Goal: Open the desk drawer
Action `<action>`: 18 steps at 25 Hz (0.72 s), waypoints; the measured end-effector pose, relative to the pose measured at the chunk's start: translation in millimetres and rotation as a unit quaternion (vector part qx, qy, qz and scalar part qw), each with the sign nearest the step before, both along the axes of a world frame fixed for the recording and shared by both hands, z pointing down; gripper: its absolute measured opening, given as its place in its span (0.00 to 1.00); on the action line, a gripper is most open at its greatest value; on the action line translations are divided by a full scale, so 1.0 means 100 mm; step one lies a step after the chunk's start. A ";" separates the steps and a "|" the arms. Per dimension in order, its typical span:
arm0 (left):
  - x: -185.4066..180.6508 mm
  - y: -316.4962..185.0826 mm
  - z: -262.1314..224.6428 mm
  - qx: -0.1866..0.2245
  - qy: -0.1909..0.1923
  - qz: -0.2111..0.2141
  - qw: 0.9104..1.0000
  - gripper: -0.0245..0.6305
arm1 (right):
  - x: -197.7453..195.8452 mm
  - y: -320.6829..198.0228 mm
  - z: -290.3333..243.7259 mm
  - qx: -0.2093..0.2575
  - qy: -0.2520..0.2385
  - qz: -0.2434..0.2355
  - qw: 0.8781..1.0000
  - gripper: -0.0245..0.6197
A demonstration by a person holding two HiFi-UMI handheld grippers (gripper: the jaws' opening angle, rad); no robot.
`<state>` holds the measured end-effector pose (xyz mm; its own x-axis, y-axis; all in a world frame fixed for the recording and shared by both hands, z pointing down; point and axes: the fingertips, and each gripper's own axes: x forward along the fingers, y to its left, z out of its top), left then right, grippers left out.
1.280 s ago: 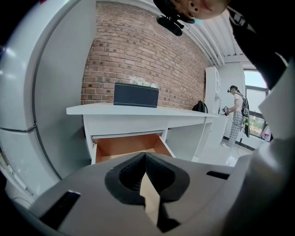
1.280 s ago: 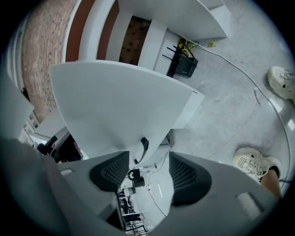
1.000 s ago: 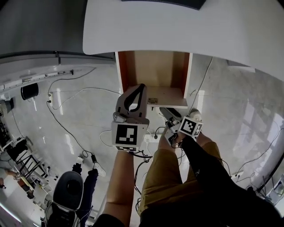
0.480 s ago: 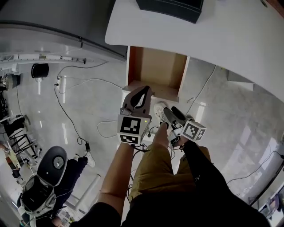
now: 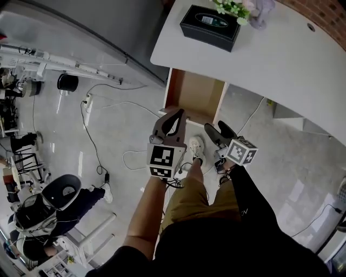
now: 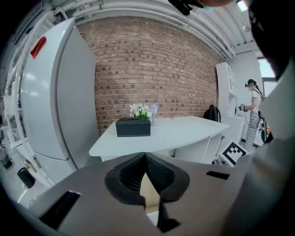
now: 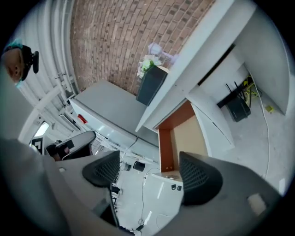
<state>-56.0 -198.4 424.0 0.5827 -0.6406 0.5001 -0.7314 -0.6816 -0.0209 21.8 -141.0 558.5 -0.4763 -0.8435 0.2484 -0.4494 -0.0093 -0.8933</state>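
The desk drawer stands pulled out from under the white desk top, its brown inside showing. My left gripper hangs in front of the drawer's white front edge, apart from it. In the left gripper view its jaws meet at the tips with nothing held. My right gripper is to the right, beside the drawer's corner. Its jaws have just been opening, and nothing lies between its pads. The right gripper view looks past them at the open drawer.
A black box and a small bunch of flowers stand on the desk top. Cables and a power strip lie on the floor to the left, near a black bin. A seated person is at lower left. My shoe is below the drawer.
Both grippers have lifted up and back from the drawer front. The right gripper has rolled and its jaws stand wider. The view has risen, so the desk top with box and flowers shows.
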 end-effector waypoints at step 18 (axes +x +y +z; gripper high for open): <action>0.01 0.75 -1.74 0.099 0.035 -0.068 0.992 0.05 | 0.10 0.34 -2.45 0.263 0.327 -0.176 0.891 0.88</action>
<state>-55.0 -123.0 250.0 0.5120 -0.7980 0.3178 -0.8212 -0.5632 -0.0912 32.1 -106.5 313.2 -0.6326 -0.7526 0.1830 -0.7674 0.5773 -0.2789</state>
